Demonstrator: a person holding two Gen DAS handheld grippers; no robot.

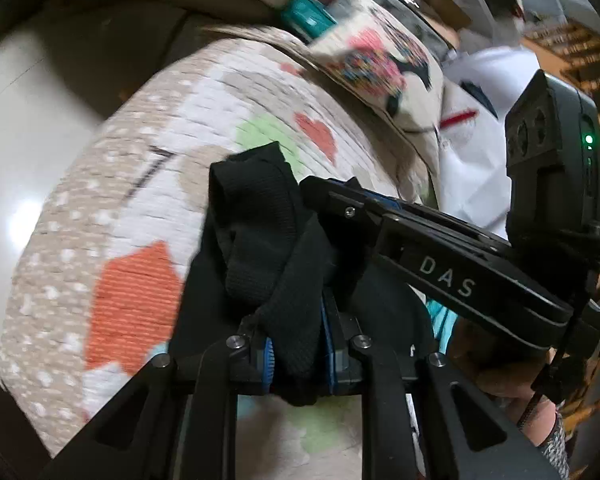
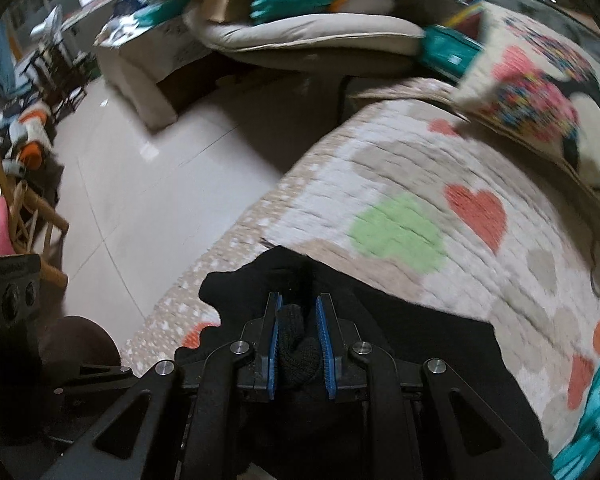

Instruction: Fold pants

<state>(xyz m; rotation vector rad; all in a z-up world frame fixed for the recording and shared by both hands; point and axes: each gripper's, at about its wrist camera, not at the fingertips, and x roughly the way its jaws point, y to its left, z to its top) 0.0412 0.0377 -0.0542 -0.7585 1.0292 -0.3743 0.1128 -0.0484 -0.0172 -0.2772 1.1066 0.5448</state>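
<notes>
The black pants hang bunched above a patterned bed cover with hearts. My left gripper is shut on a thick fold of the black fabric. My right gripper is shut on another bunch of the pants, and more black cloth spreads below it over the cover. In the left wrist view the right gripper's body crosses from the right, its tip buried in the same cloth.
A printed cushion lies at the bed's far right. A beige sofa piled with clothes stands beyond a strip of tiled floor. A wooden chair is at the left. White clothing lies past the cushion.
</notes>
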